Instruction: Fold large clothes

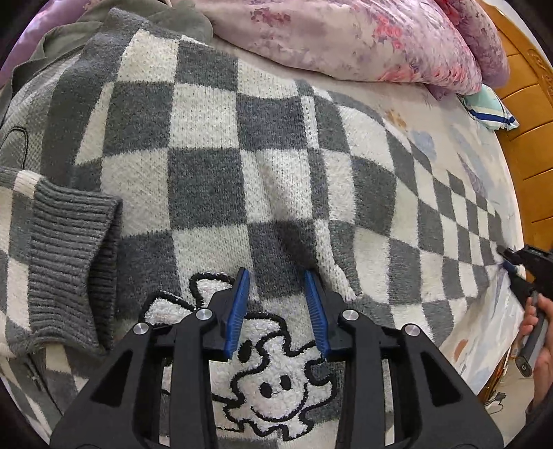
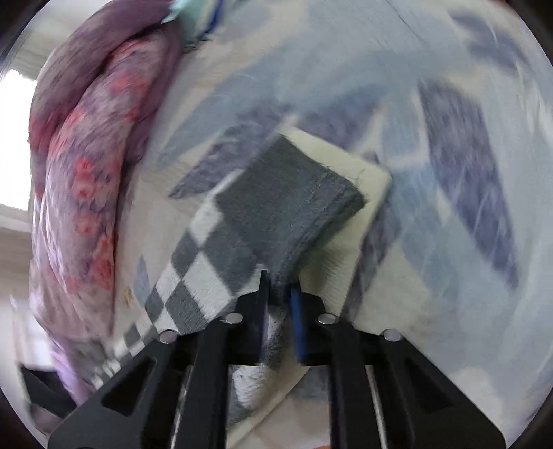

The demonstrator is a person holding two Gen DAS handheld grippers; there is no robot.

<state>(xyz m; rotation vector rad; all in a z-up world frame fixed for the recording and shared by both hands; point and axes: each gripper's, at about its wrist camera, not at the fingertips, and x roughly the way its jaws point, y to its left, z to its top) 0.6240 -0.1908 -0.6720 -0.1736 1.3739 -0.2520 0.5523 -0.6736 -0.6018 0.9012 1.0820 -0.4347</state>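
A grey and white checkered knit sweater (image 1: pixel 214 165) lies spread on the bed, with a fluffy white cartoon patch (image 1: pixel 273 373) on it. One sleeve with a ribbed grey cuff (image 1: pixel 65 262) is folded in at the left. My left gripper (image 1: pixel 276 279) is open and empty just above the patch. My right gripper (image 2: pixel 278 286) is shut on the grey cuff (image 2: pixel 293 193) of the other sleeve and holds it above the bedsheet. That gripper also shows at the right edge of the left wrist view (image 1: pixel 515 262), at the end of the stretched-out sleeve (image 1: pixel 459 224).
A pink and purple floral quilt (image 1: pixel 363 38) is bunched along the far side of the bed, also seen in the right wrist view (image 2: pixel 90 165). A wooden headboard (image 1: pixel 528 131) stands at the right. An olive garment (image 1: pixel 114 24) lies beyond the sweater. The patterned bedsheet (image 2: pixel 466 155) lies under the held sleeve.
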